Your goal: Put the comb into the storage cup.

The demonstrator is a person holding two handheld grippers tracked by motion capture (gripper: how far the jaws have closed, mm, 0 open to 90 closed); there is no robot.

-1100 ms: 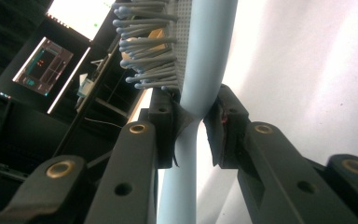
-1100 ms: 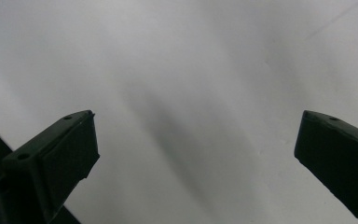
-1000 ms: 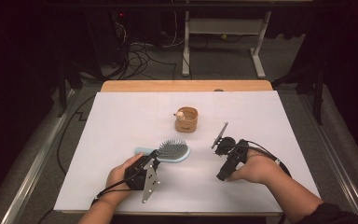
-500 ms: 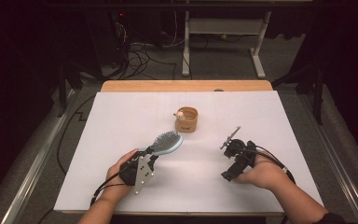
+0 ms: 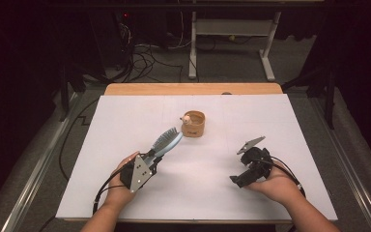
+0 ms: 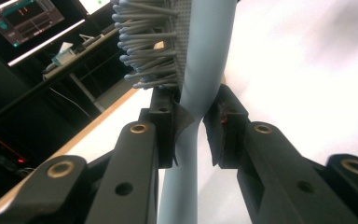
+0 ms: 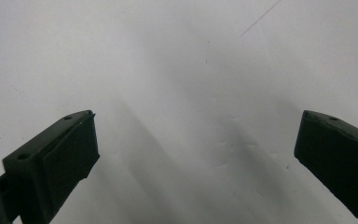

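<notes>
1. Nearest, at the front edge of the table (image 5: 125, 121), the person's left hand (image 5: 118, 186) holds the left gripper (image 5: 149, 158), whose grey three-cornered plate faces up.
2. Its fingers (image 6: 165, 128) are pinching the light blue handle of a hairbrush (image 5: 166, 141); in the left gripper view the handle (image 6: 200, 84) runs up between the two black pads, with the bristles pointing to the left of that view.
3. From above, the hairbrush is lifted off the white table top, head tilted up and away toward the table's middle, bristles facing left.
4. On the other side, the right hand (image 5: 275, 183) holds the right gripper (image 5: 239, 180) low over the table, well apart from the hairbrush.
5. Its fingers (image 7: 60, 158) are spread wide with nothing between them, and plain white table surface lies beyond them in the right gripper view.
6. Farther off, near the middle of the table, stands a small round wooden cup (image 5: 193, 123) with a tiny pale figure on its left rim. A dark mark sits on the cup's front, too small to read.
7. Beyond the table's wooden far edge lie dark floor, cables (image 5: 145, 53) and a white table frame (image 5: 232, 29).
8. Past the brush, the left gripper view shows lit screens (image 6: 32, 16) in the dark; their writing is too blurred to read.
</notes>
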